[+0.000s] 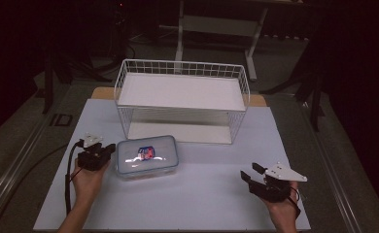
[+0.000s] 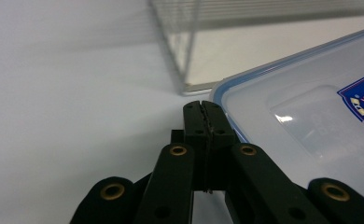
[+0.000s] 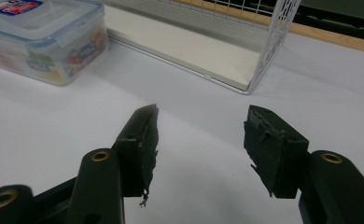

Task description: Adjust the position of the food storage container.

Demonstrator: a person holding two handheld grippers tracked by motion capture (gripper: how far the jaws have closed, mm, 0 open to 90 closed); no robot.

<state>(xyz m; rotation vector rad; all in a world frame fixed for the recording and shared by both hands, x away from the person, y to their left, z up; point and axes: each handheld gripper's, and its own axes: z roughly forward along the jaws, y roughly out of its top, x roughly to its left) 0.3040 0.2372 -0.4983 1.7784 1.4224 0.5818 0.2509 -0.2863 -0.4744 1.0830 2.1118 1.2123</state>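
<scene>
A clear plastic food container [image 1: 146, 156] with a blue-rimmed lid and a red and blue label lies on the white table sheet [image 1: 207, 194], in front of a white wire rack [image 1: 181, 92]. My left gripper [image 1: 111, 147] is shut with nothing in it. Its tips sit just beside the container's left edge. In the left gripper view the pressed-together jaws [image 2: 203, 112] stand right at the container's lid corner [image 2: 287, 116]; whether they touch it I cannot tell. My right gripper [image 1: 249, 170] rests open at the front right, far from the container, with nothing between its fingers [image 3: 201, 128].
The wire rack [image 3: 269, 51] has a white upper shelf and a white bottom board [image 3: 185, 51], open toward me. The container [image 3: 40, 32] lies left of the right gripper's line. Dark floor and table legs lie beyond the table's far edge.
</scene>
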